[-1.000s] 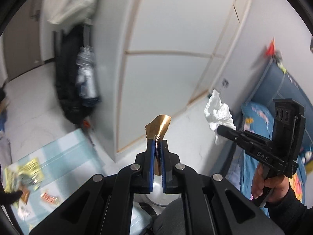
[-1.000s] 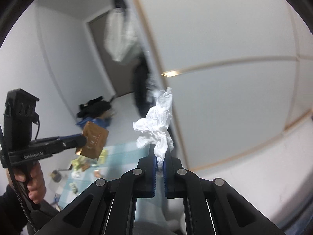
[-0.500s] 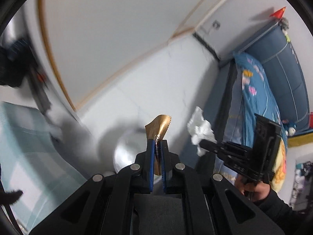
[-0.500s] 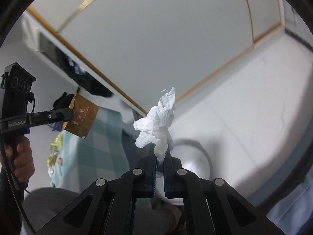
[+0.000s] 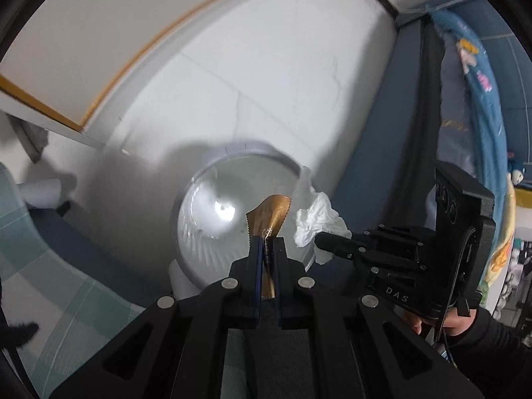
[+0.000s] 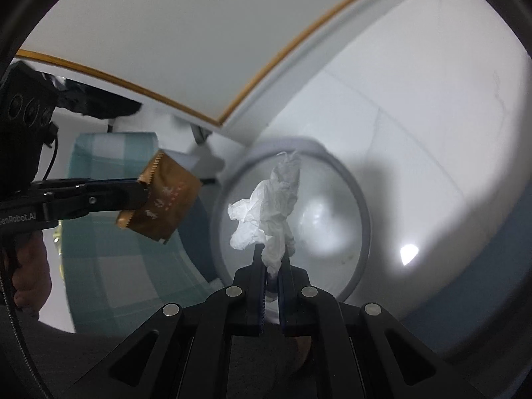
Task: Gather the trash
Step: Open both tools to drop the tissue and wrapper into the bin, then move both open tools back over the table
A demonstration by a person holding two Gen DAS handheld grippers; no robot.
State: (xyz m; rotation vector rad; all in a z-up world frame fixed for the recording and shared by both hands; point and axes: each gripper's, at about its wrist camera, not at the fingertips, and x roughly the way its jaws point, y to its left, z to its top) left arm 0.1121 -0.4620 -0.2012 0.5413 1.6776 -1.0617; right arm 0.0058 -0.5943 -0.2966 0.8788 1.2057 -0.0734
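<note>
My left gripper [image 5: 267, 244] is shut on a gold-brown snack wrapper [image 5: 272, 214]; the same wrapper shows in the right wrist view [image 6: 159, 202]. My right gripper [image 6: 273, 257] is shut on a crumpled white tissue [image 6: 269, 209], which also shows in the left wrist view [image 5: 316, 222]. Both hang above a round white trash bin [image 5: 232, 166] with a clear liner, open at the top; it also shows in the right wrist view [image 6: 360, 212]. The tissue is over the bin's opening; the wrapper is over its left rim in the right wrist view.
The bin stands on a white tiled floor [image 5: 266, 76]. A teal checked mat or cloth [image 6: 109, 266] lies to the left. A white cabinet with a gold trim [image 6: 186, 50] is behind. A blue bed [image 5: 472, 99] is at the right.
Both grippers have tilted down from the wall and wardrobe toward the floor and moved over the trash bin, each still holding its piece of trash.
</note>
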